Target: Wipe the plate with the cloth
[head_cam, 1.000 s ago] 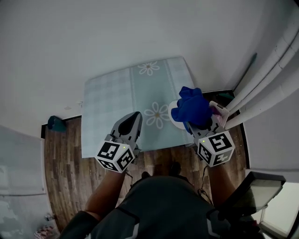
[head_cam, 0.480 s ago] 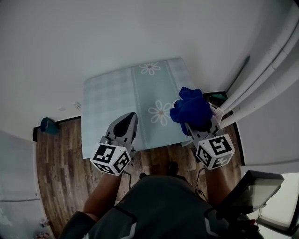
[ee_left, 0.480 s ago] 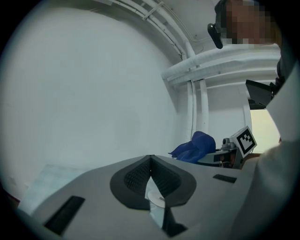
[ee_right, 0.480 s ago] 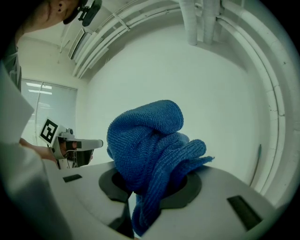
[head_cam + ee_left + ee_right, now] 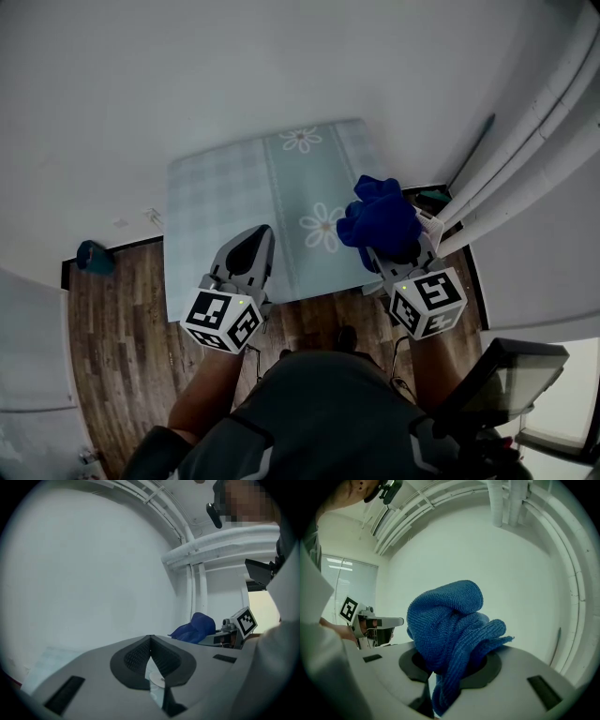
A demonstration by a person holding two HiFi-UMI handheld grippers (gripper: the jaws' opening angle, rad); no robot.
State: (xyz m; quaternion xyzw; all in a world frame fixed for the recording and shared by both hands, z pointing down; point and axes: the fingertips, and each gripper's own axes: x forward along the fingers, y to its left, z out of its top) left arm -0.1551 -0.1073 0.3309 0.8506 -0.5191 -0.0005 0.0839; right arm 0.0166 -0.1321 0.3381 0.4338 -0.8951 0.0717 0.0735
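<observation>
"Where's the cloth (image 5: 380,217)?"

"Bunched up blue, pinched between the jaws of my right gripper (image 5: 394,255), over the table (image 5: 216,197) edge at 3 o'clock."

"And your left?"

"My left gripper (image 5: 260,234) hovers at the 6 o'clock edge, jaws pressed together on nothing. The plate I can't make out."

Cloth (image 5: 450,620) — nubby looped knit, matt. My right gripper (image 5: 451,666): smooth matt plastic. Floor (image 5: 122,319) — wood planks; tabletop (image 5: 216,206) smooth.

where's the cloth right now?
Head view, right side: the blue cloth is clamped in the right gripper, above the table's right edge near the white pipes.
</observation>
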